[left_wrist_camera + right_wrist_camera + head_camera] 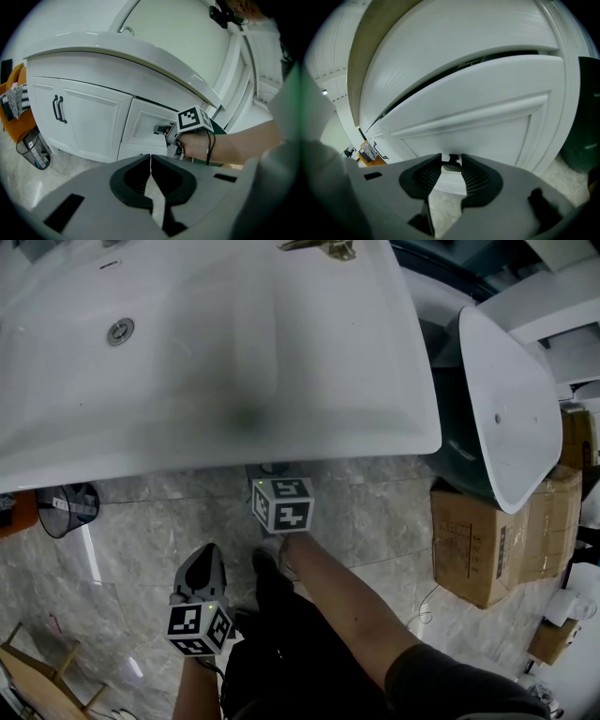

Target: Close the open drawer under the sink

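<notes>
Right gripper (451, 163) is on the drawer handle (160, 128). Its jaws are clamped on it, and the handle fills the gap between the tips. Drawer (478, 117) sits under the white sink (234, 343), right of the double cabinet doors (89, 119). It's not fully home: I see a dark gap along its top edge. Left gripper (150, 157) hangs apart from the cabinet, jaws together with nothing in them, pointed at the vanity. Black mesh bin (67, 510) is left of the vanity, cardboard boxes (487, 540) on the tiles to the right.
</notes>
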